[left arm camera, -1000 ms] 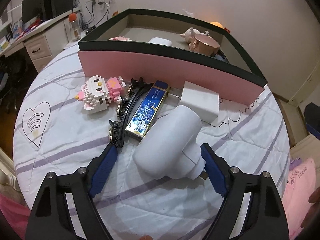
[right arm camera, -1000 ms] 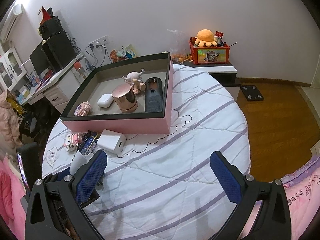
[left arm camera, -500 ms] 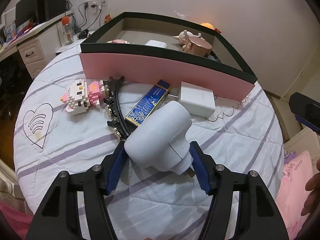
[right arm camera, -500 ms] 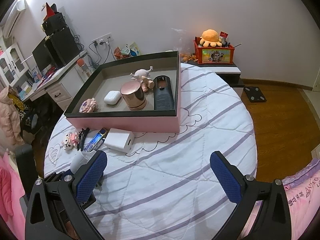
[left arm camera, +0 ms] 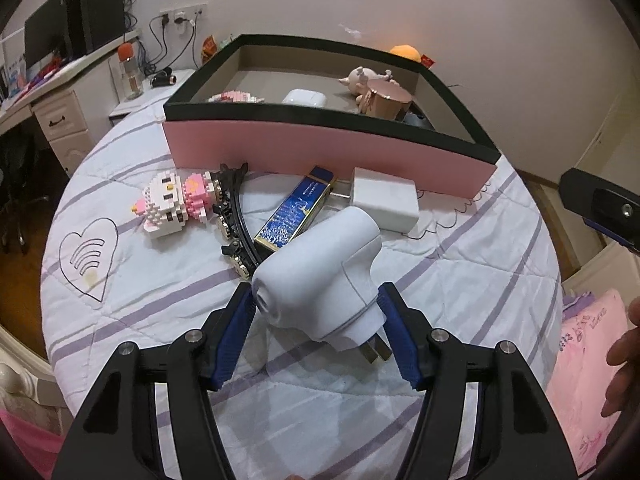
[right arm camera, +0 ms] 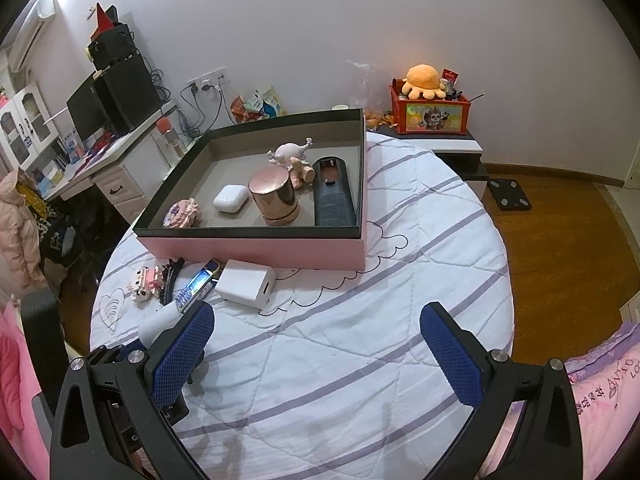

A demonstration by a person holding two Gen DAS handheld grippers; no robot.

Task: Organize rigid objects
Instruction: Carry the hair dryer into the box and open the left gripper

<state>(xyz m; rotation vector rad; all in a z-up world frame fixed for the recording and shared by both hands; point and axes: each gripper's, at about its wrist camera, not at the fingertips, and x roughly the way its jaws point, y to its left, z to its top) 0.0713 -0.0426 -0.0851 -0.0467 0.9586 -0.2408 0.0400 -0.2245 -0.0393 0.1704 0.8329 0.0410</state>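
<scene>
My left gripper [left arm camera: 316,296] is shut on a white plug adapter [left arm camera: 320,276], its blue pads pressing both sides, metal prongs pointing back toward me. The adapter [right arm camera: 158,322] also shows at the lower left of the right wrist view. Beyond it on the striped bedspread lie a pink-and-white block figure [left arm camera: 172,204], a black hair clip [left arm camera: 236,220], a blue lighter [left arm camera: 296,212] and a white charger [left arm camera: 384,198]. Behind them stands the pink box [left arm camera: 320,152]. My right gripper [right arm camera: 316,320] hangs open over bare bedspread with nothing between its fingers.
The pink box [right arm camera: 256,250] holds a white earbud case [right arm camera: 230,199], a rose-gold cylinder [right arm camera: 274,196], a black remote [right arm camera: 334,196], a pig figurine [right arm camera: 290,152] and a pink block piece [right arm camera: 182,214]. A desk [right arm camera: 120,160] stands at the left and wooden floor [right arm camera: 560,240] lies at the right.
The left jaws have closed from wide apart onto the white plug adapter, which now sits gripped between the pads. The right gripper stays open and still.
</scene>
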